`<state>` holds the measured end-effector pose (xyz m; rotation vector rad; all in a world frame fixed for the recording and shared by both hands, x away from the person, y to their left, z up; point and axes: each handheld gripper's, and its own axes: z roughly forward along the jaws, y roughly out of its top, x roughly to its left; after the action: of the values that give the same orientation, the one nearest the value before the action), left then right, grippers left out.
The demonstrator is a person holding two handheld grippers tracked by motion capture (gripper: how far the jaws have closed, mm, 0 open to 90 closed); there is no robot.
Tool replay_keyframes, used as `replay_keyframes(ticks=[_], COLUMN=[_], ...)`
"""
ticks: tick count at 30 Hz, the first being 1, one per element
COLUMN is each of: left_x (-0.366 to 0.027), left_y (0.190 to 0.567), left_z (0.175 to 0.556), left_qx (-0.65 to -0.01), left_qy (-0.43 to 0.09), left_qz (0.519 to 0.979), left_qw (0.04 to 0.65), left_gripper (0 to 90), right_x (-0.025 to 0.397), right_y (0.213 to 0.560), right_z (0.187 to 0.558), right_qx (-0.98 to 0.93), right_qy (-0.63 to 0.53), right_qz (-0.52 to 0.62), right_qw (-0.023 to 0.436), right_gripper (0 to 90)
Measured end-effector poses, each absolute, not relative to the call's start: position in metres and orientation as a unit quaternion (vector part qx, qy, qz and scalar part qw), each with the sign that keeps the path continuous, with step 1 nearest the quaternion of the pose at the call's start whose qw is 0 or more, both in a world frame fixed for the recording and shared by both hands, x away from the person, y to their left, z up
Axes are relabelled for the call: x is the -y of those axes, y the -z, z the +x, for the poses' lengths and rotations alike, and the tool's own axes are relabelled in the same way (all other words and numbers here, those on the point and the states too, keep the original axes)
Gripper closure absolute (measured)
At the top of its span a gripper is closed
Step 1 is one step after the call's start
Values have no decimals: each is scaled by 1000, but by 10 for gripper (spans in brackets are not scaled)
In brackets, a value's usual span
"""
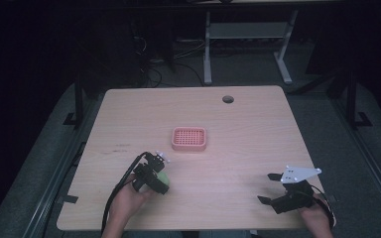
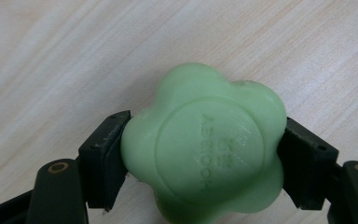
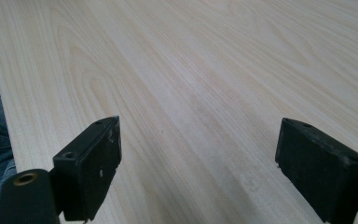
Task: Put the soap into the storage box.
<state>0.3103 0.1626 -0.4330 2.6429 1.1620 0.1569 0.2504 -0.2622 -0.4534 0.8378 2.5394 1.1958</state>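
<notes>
Flanking green soap (image 2: 205,149): pink tray (image 1: 189,139).

The left hand (image 1: 129,198) comes in from the bottom edge and holds the left gripper (image 1: 159,178) low over the table, its jaws closed on a green soap (image 2: 205,144), one jaw on each side. The right hand (image 1: 317,215) holds the right gripper (image 1: 269,188) near the front edge, with its jaws wide apart and nothing between them.

A pale wooden surface (image 1: 248,148) has a round cable hole (image 1: 227,99) near its far edge. Beyond stands a white desk frame (image 1: 248,42) (cables beside it).
</notes>
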Motion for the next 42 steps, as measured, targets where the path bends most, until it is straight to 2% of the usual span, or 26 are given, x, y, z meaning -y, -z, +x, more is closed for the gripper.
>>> replay_keyframes(ticks=[42], left_x=[-154], left_y=[394], left_z=[331], left_qx=[-384], left_qy=[-51], left_qz=[910], left_qw=[149], left_gripper=[268], right_x=[261], right_y=[454], right_z=[250], right_qx=[-863], right_qy=[-403], right_qz=[288], right_qw=[104], right_gripper=[138])
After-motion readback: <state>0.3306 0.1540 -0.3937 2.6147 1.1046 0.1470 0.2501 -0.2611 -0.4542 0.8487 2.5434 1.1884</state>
